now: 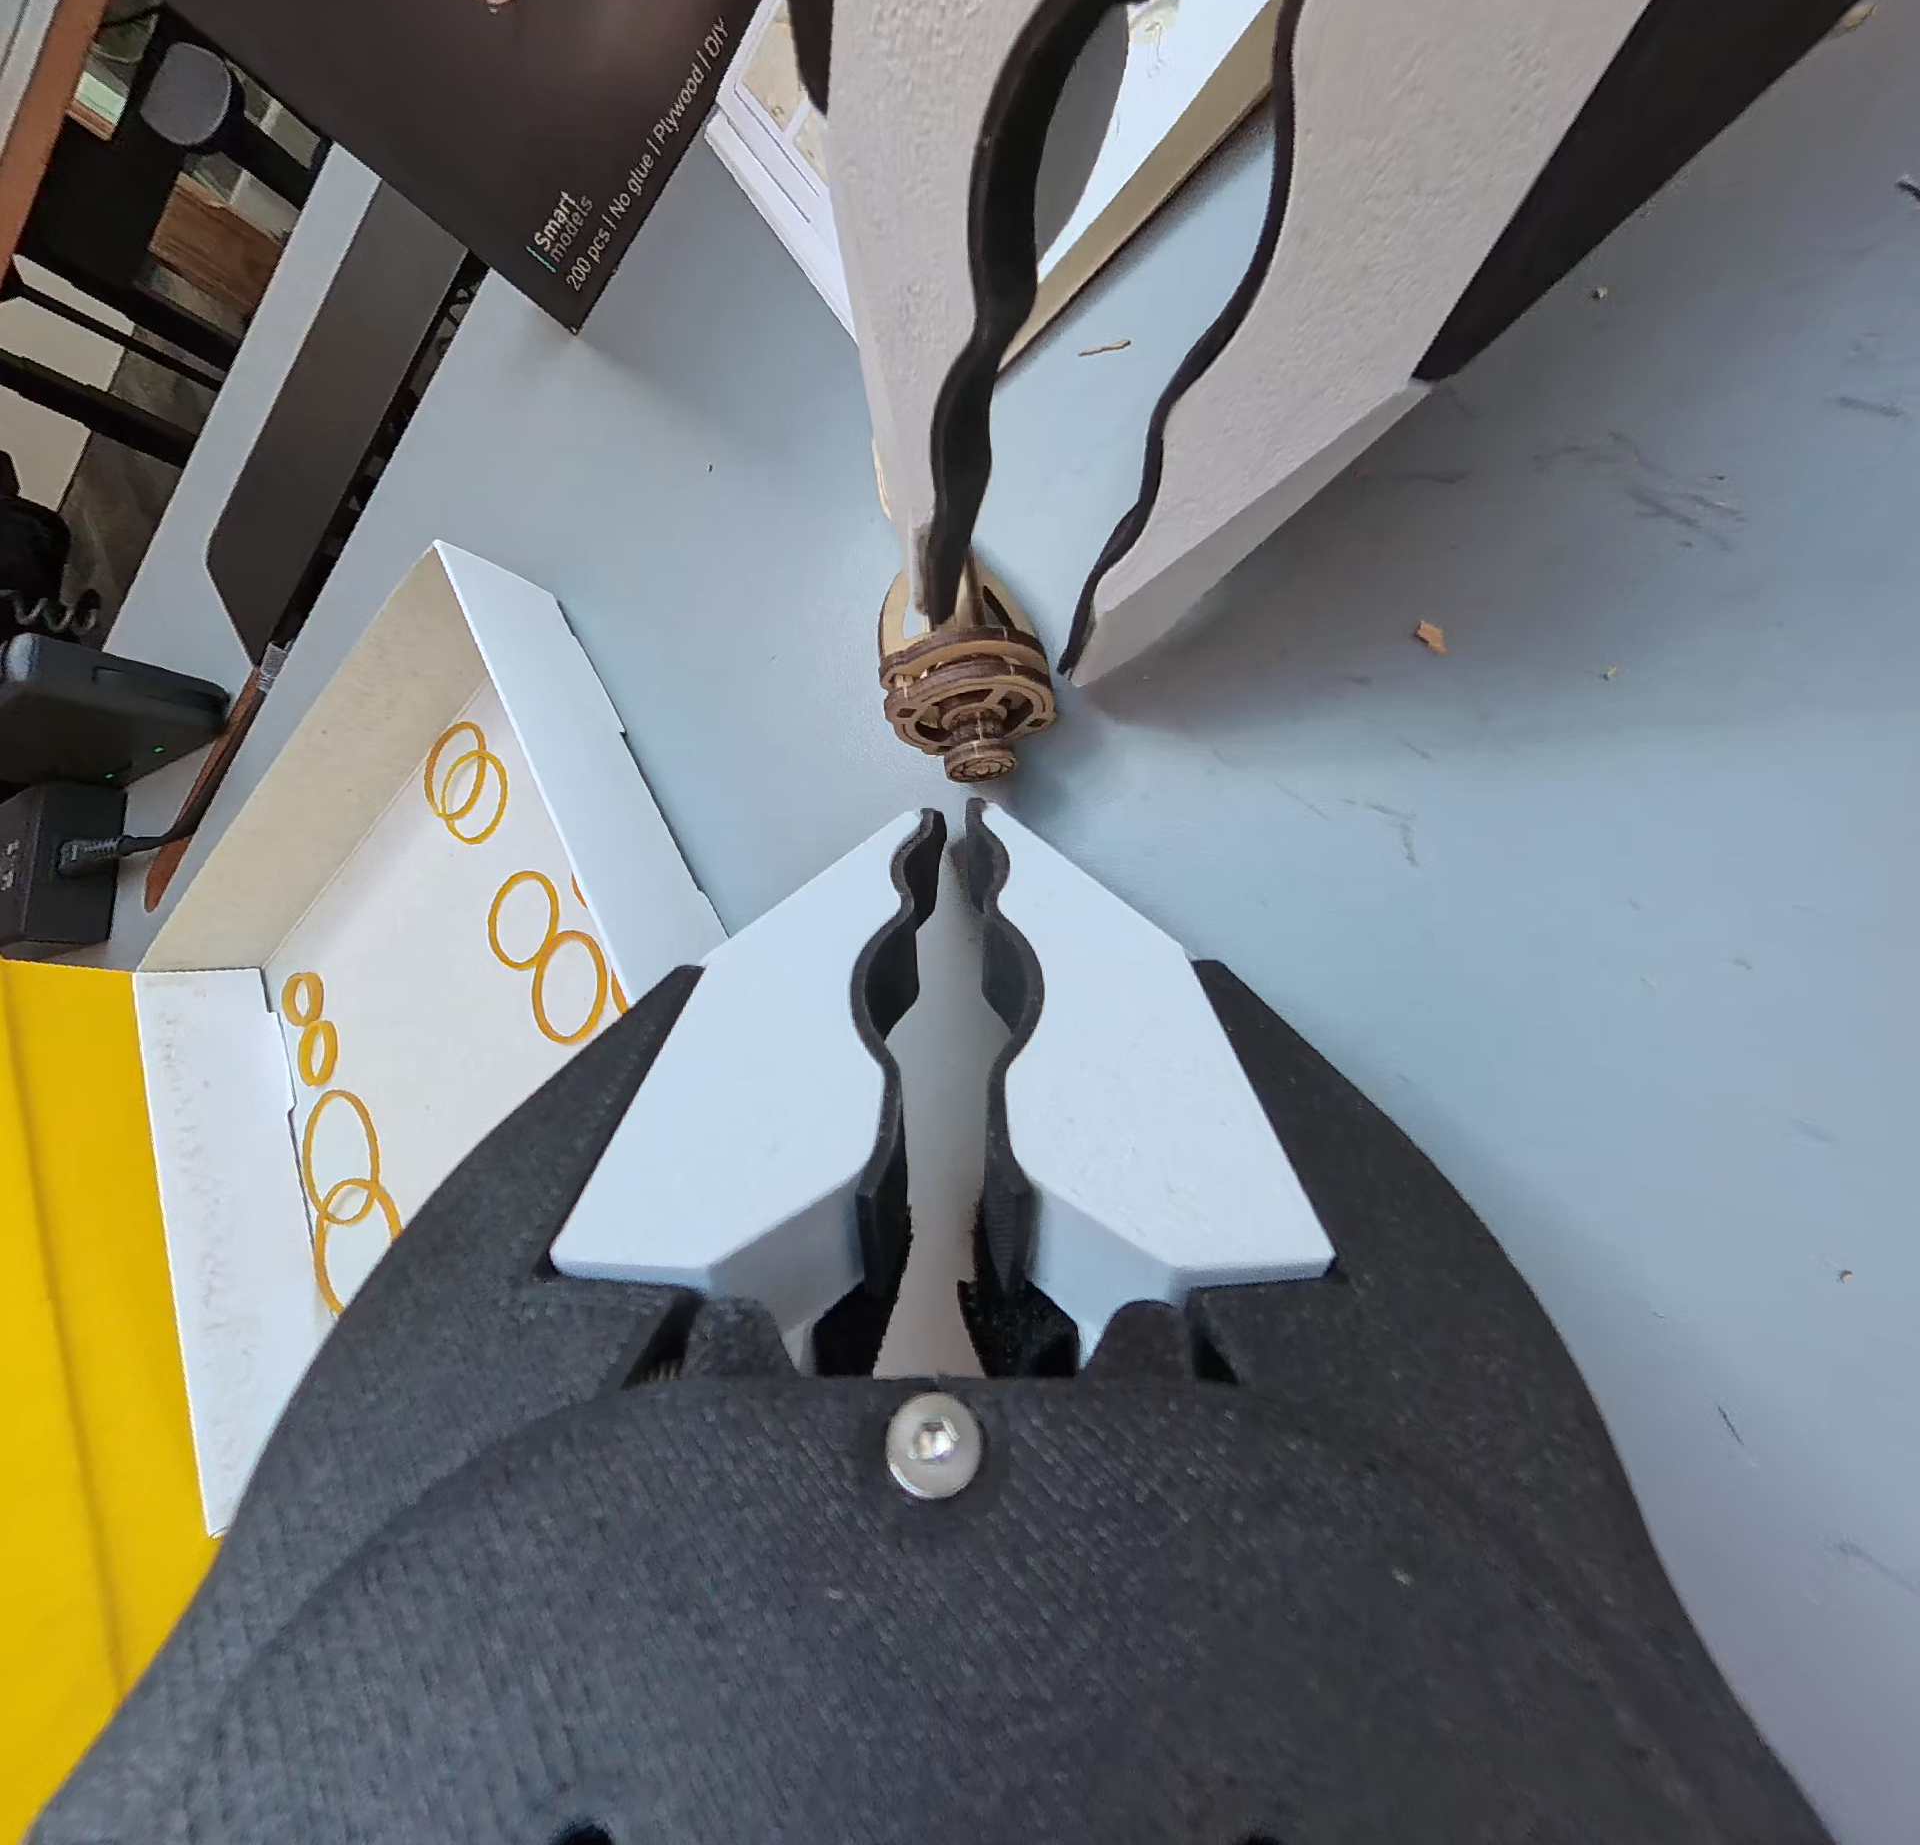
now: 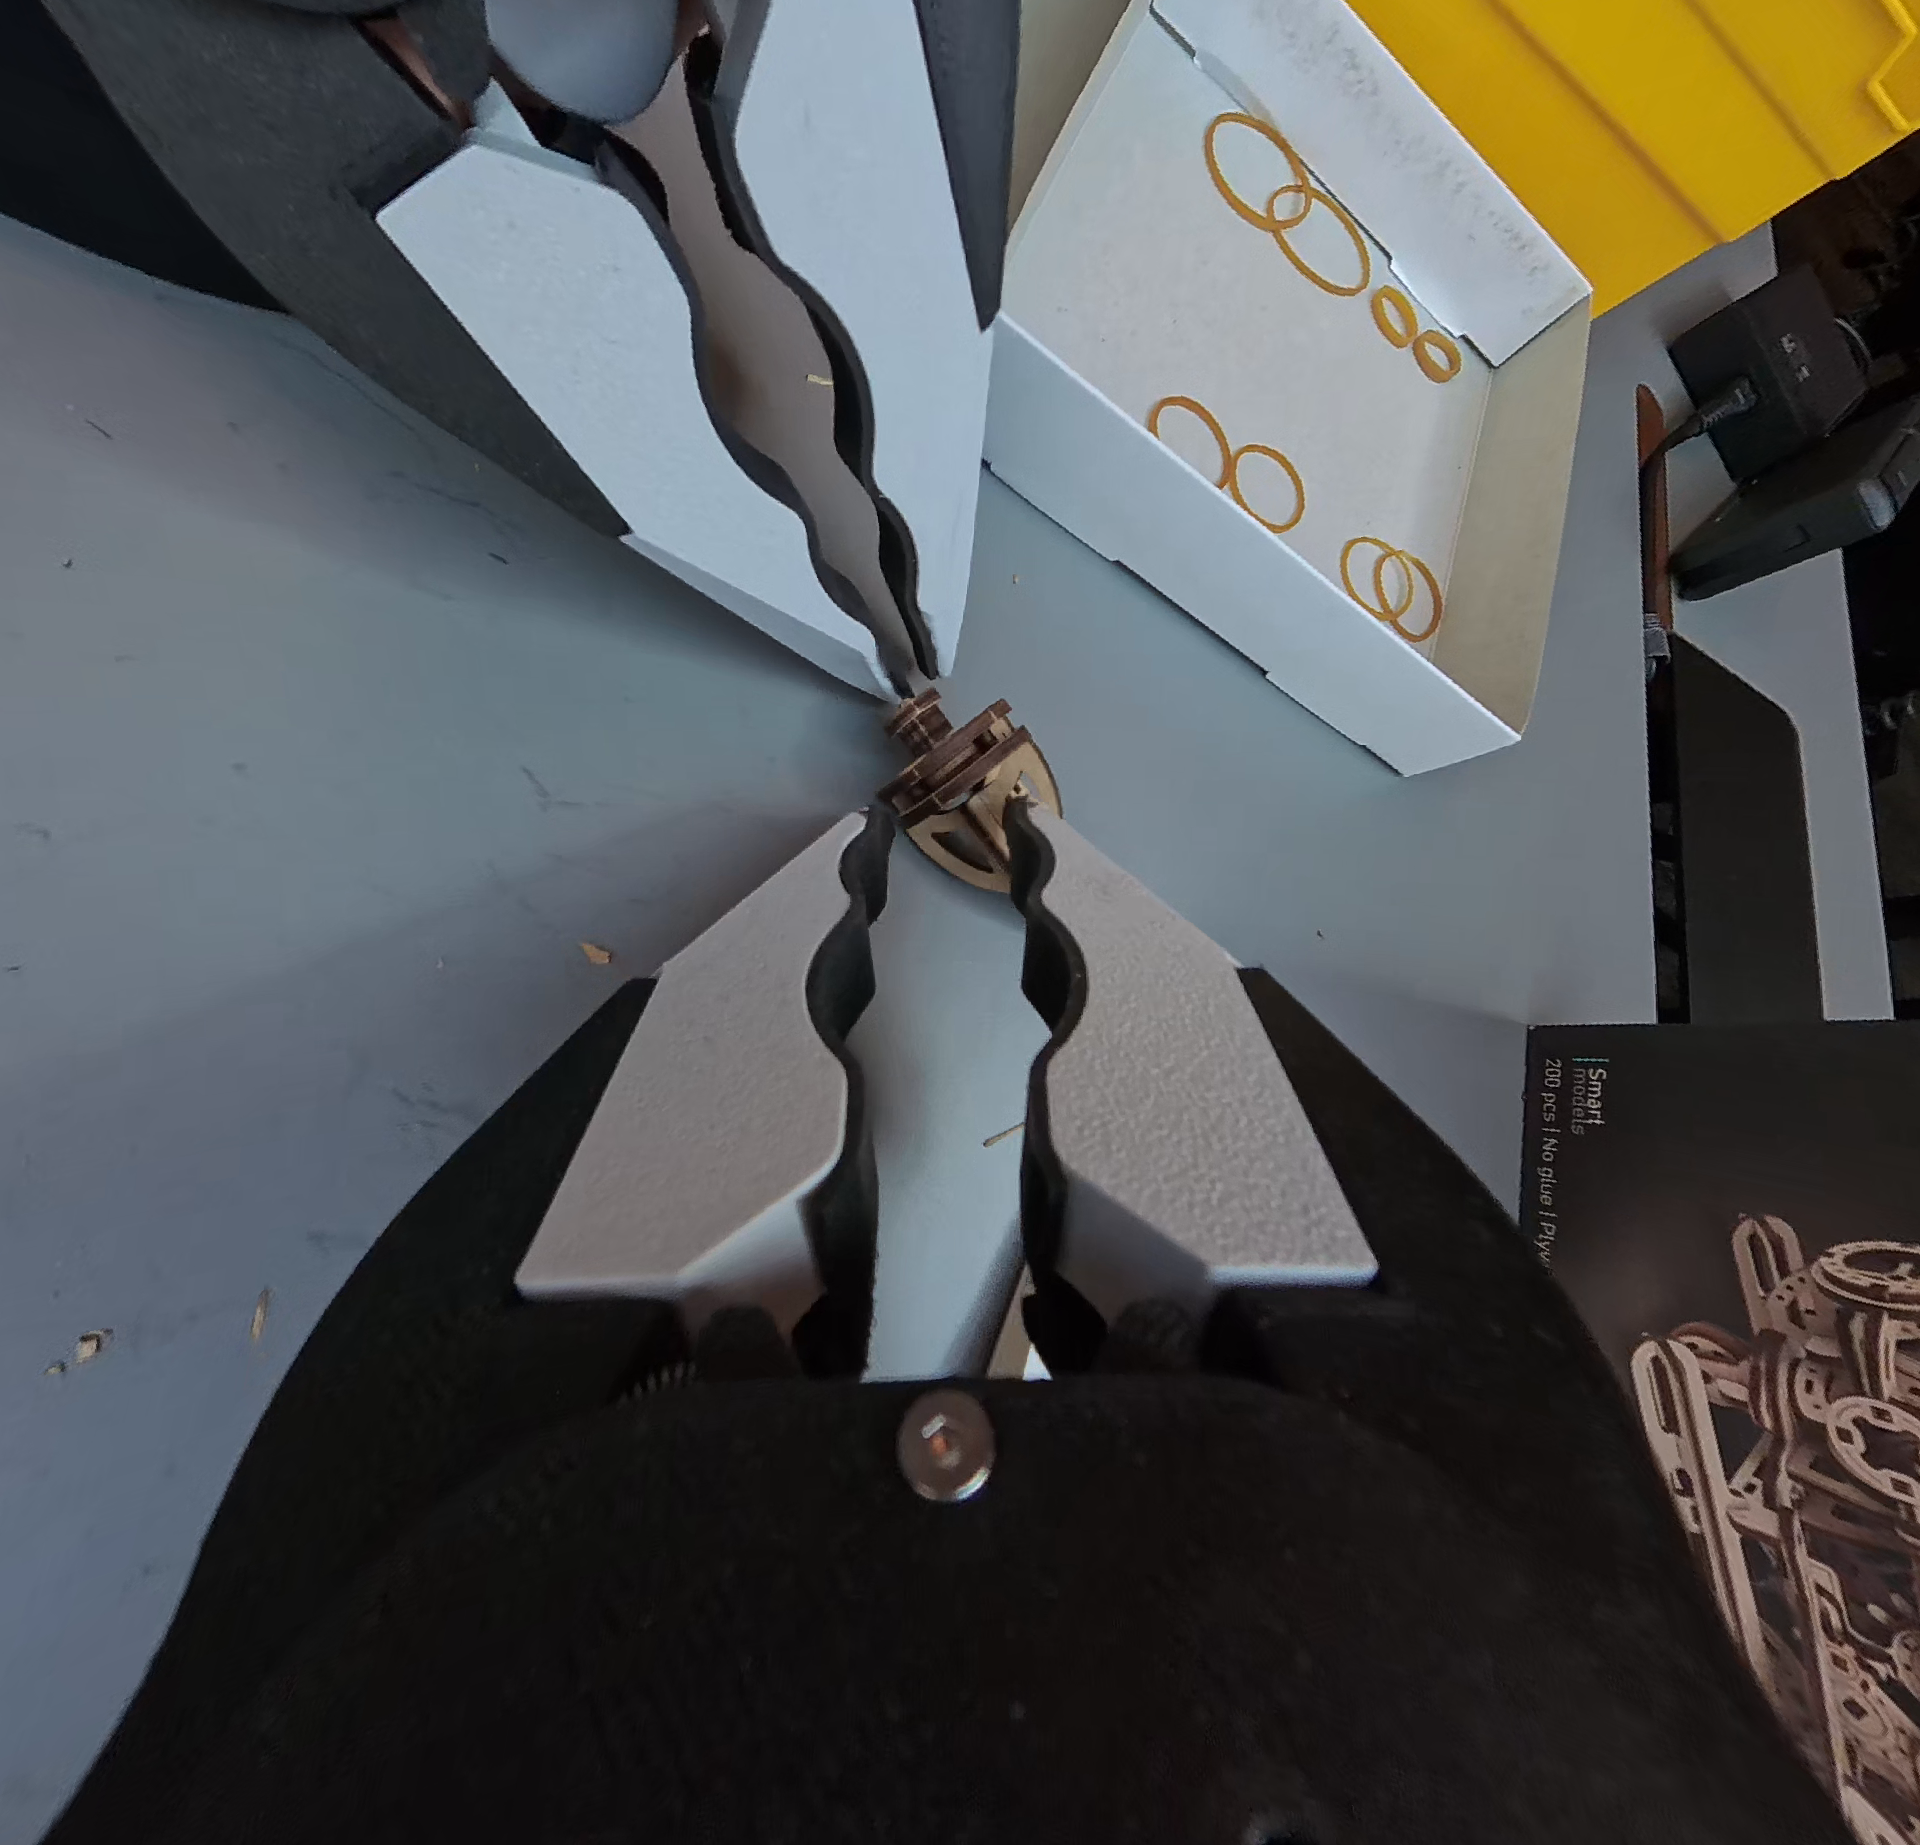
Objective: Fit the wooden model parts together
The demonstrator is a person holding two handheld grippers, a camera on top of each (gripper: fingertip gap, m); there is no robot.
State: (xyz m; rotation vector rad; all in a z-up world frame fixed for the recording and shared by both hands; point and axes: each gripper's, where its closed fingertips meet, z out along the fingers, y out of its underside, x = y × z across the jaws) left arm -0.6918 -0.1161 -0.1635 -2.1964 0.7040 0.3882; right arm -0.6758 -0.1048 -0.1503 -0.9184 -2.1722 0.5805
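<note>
A small round wooden assembly (image 1: pixel 961 699) of stacked laser-cut discs with a little hub on its end is held just above the grey-blue table (image 1: pixel 1507 964). My right gripper (image 2: pixel 948 821) is shut on its domed base (image 2: pixel 961 850); in the left wrist view this gripper (image 1: pixel 1003 621) comes in from the top. My left gripper (image 1: pixel 954 821) is shut and empty, with its tips right at the hub. In the right wrist view the left gripper (image 2: pixel 912 681) points down at the assembly (image 2: pixel 951 756) from above.
A white cardboard tray (image 1: pixel 208 1172) with several yellow rubber bands (image 1: pixel 566 985) lies to the left, beside a yellow bin (image 1: pixel 62 1276). The dark kit box (image 1: pixel 468 81) stands behind. Wood crumbs (image 1: pixel 1431 635) dot the table. In the right wrist view the tray (image 2: pixel 1247 632) is at upper right. My two grippers' fingertips are within a few centimetres of each other.
</note>
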